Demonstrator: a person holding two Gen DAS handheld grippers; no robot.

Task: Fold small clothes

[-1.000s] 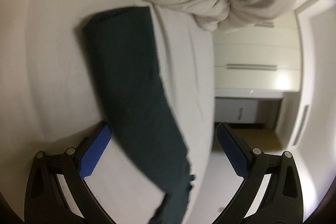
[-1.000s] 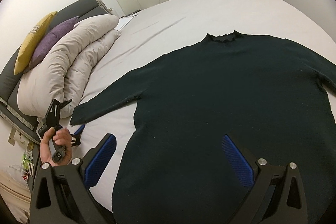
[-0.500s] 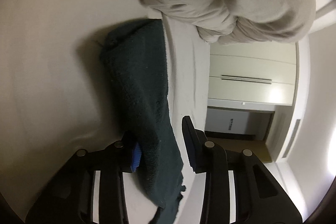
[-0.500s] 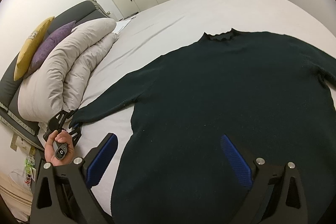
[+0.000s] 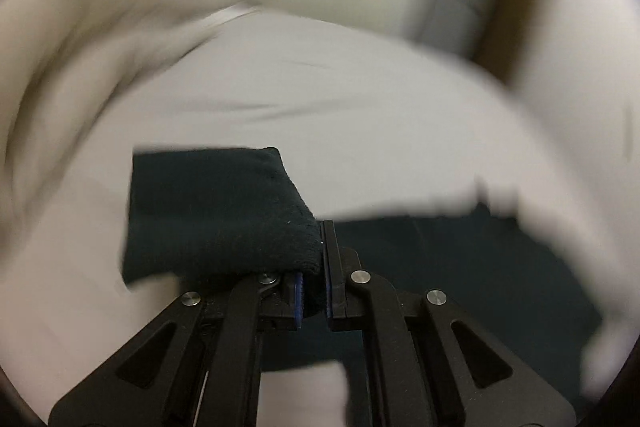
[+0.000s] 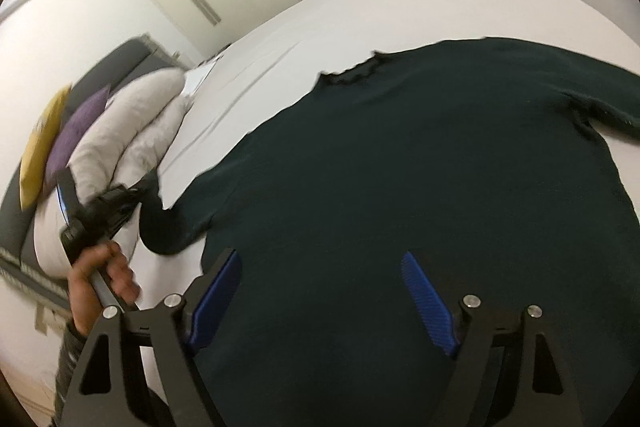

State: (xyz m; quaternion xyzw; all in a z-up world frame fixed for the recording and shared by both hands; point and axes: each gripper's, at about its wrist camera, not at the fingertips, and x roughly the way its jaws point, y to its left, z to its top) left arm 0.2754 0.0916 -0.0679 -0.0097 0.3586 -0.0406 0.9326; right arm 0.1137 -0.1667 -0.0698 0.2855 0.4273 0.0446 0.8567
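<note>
A: Left gripper (image 5: 312, 291) is pinched on the sleeve (image 5: 216, 215) cuff. The sleeve drapes over its left finger toward 10 o'clock.
B: And the sweater (image 6: 420, 187) body?
A: Flat on the bed (image 6: 360, 7), at 3 o'clock from the left gripper. The sleeve's long axis runs 9-to-3 into it, so I'd judge the fold goes toward 3.
B: Right gripper (image 6: 320, 291)?
A: Spread wide over the hem, holding nothing. Left is nearer the sleeve.
B: Blind spots?
A: Left view is heavily blurred. Right sleeve is cut off at 3 o'clock, hem hidden by fingers.
</note>
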